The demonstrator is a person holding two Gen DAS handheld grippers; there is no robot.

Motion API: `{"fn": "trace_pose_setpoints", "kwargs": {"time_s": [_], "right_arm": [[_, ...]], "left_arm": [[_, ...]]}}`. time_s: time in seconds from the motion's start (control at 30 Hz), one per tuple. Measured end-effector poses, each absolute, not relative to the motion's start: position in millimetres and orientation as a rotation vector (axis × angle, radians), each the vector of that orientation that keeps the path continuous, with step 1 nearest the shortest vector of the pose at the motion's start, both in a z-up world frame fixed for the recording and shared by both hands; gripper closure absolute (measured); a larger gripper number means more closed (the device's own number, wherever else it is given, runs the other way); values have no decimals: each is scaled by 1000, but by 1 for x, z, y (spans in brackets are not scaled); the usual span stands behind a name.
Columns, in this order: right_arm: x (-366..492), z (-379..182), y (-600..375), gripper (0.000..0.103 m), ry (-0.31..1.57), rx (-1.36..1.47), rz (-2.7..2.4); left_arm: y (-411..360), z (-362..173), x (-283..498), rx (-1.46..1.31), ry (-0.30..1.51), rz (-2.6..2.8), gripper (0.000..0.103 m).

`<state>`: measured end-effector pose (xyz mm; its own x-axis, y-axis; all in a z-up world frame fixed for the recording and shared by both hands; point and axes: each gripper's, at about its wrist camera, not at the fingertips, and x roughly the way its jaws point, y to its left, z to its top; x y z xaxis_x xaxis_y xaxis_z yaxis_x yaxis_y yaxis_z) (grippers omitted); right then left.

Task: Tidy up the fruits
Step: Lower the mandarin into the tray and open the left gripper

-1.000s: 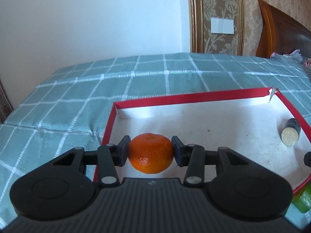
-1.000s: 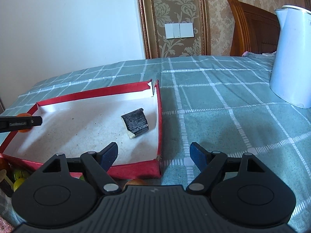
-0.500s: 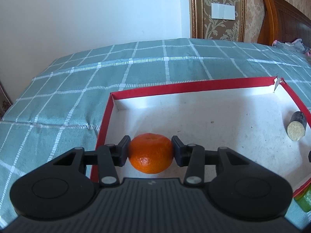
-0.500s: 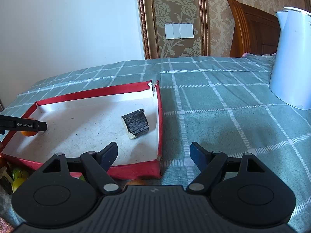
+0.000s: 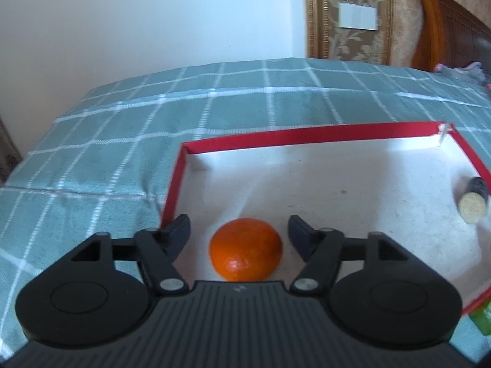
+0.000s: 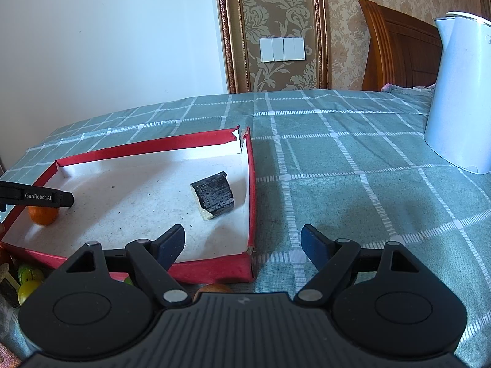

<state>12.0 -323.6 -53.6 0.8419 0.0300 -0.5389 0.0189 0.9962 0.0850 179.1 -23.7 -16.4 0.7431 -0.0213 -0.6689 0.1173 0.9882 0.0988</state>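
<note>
An orange mandarin (image 5: 245, 248) rests on the white floor of a shallow red-rimmed box (image 5: 310, 133), near its left wall. My left gripper (image 5: 239, 233) straddles it with jaws opening; both pads stand clear of the fruit. In the right wrist view the same mandarin (image 6: 43, 214) shows at the box's left end under a finger (image 6: 46, 197) of the left gripper. A dark-skinned cut piece with a pale face (image 6: 214, 194) lies near the box's right wall. My right gripper (image 6: 244, 242) hangs open over the box's near right corner with nothing between its fingers.
A white kettle (image 6: 460, 92) stands on the green checked cloth (image 6: 353, 165) at the right. Several small fruits, yellow-green (image 6: 27, 279) and a brown one (image 6: 213, 288), lie in front of the box's near wall. A wooden headboard (image 6: 399, 52) and a wall stand behind.
My left gripper lowered the mandarin onto the box floor and let go of it; its jaws have spread apart. The right gripper has not moved.
</note>
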Motion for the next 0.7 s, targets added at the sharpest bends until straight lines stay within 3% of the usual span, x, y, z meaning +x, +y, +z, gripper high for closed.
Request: {"fn": "trace_pose_setpoints", "kwargs": {"time_s": [0.13, 0.4, 0.7], "right_arm": [[12, -53, -323, 19, 570, 87, 4], [13, -54, -324, 16, 569, 83, -8], [11, -53, -322, 15, 559, 68, -12]], "left_arm": [[-26, -16, 175, 158, 720, -74, 21], [-19, 2, 153, 150, 637, -63, 20], [-11, 19, 102, 132, 560, -91, 8]]}}
